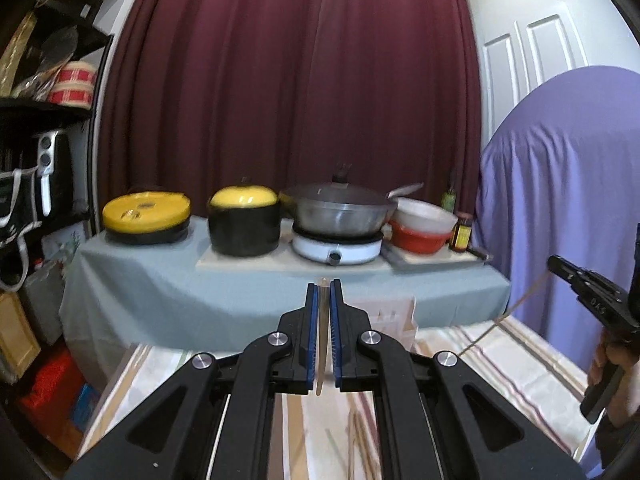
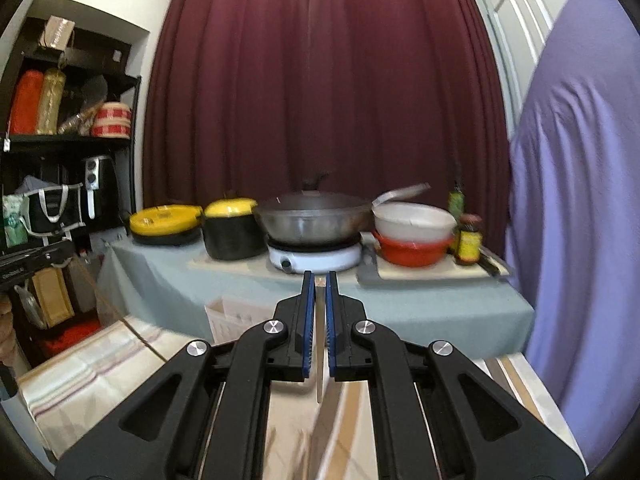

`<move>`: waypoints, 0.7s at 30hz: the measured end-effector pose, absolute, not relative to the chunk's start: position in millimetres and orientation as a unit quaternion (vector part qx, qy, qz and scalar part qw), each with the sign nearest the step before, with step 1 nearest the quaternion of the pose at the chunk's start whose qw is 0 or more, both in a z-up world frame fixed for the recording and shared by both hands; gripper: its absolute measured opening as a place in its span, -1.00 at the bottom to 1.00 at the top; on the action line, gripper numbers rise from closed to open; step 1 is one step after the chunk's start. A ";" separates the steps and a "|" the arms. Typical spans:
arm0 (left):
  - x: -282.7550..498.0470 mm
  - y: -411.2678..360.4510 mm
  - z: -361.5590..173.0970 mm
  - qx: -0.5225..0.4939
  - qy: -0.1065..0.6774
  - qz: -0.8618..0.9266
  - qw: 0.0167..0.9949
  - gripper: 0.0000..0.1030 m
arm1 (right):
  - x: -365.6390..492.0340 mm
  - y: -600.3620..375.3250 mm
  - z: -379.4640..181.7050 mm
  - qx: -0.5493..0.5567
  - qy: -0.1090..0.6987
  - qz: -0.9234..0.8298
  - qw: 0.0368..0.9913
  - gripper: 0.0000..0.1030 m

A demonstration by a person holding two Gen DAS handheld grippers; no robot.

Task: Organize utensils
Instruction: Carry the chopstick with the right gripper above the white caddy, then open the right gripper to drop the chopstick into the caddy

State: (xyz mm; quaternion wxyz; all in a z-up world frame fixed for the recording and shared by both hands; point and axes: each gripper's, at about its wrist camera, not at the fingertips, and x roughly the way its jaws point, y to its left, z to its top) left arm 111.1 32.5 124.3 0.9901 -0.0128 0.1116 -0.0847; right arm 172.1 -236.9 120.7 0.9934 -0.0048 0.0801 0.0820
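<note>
My left gripper (image 1: 323, 282) is shut on a thin wooden chopstick (image 1: 321, 344) that runs lengthwise between its blue pads. My right gripper (image 2: 319, 274) is shut on another chopstick (image 2: 320, 356) in the same way. In the left wrist view the right gripper (image 1: 558, 262) shows at the right edge with its chopstick (image 1: 508, 312) slanting down. Several more chopsticks (image 1: 358, 440) lie on the striped cloth (image 1: 500, 360) below. A white slotted utensil holder (image 2: 232, 316) stands just beyond the cloth, partly hidden.
A table with a grey-blue cloth (image 1: 240, 288) carries two yellow-lidded black pots (image 1: 244, 220), a wok on a white burner (image 1: 336, 216), stacked bowls (image 1: 422, 224) and jars. A shelf unit (image 2: 60, 140) stands left, a purple-draped object (image 2: 580, 200) right.
</note>
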 end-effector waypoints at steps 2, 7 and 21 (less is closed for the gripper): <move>122.6 26.5 136.1 -0.005 0.093 -0.085 0.992 -0.87 | 183.8 -231.3 131.2 -0.007 0.067 0.088 0.994 -0.89; 154.0 16.5 156.7 -0.007 0.072 -0.088 0.994 -0.87 | 222.3 -218.1 148.7 -0.005 0.053 0.104 0.993 -0.89; 225.1 -8.9 125.9 -0.005 0.101 -0.091 0.991 -0.87 | 305.3 -192.0 104.1 0.001 0.117 0.120 0.986 -0.89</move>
